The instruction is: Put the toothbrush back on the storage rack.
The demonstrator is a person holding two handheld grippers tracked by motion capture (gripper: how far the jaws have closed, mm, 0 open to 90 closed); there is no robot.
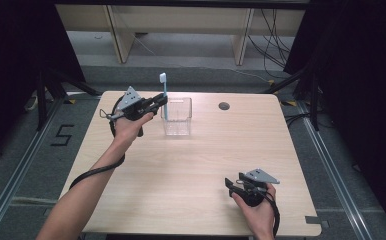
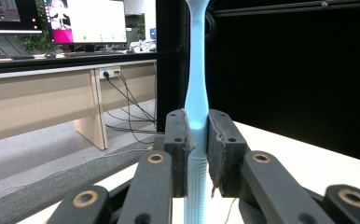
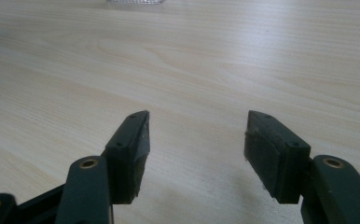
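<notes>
Holding a light blue toothbrush (image 1: 164, 95) upright in my left gripper (image 1: 157, 104), fingers (image 2: 176, 149) clenched on its handle, seen from the high view at the far left part of the desk (image 1: 191, 165). Brush head (image 1: 163, 77) points up, above the gripper; the lower end of the handle sits at the near-left top edge of a clear plastic box (image 1: 177, 116), and I can't tell if it is inside the box or just in front of the wall. In the left gripper view the toothbrush (image 2: 197, 93) runs straight up between the two pads, pinched from both sides, its ribbed lower handle going down out of the picture. Background there: a wooden bench leg (image 2: 92, 112), cables (image 2: 129, 100) on the floor, monitors (image 2: 87, 21) up top. My right gripper (image 1: 237, 186) is near the front right corner of the desk, low over the surface, well apart from the box. In the right gripper view its fingers (image 3: 131, 154) are spread wide, grasping nothing, bare wood grain of the desk (image 3: 183, 60) between them; edge of the clear box (image 3: 134, 2) just visible at the top. Round cable hole (image 1: 224, 106) in the desk, far side, right of the box.
</notes>
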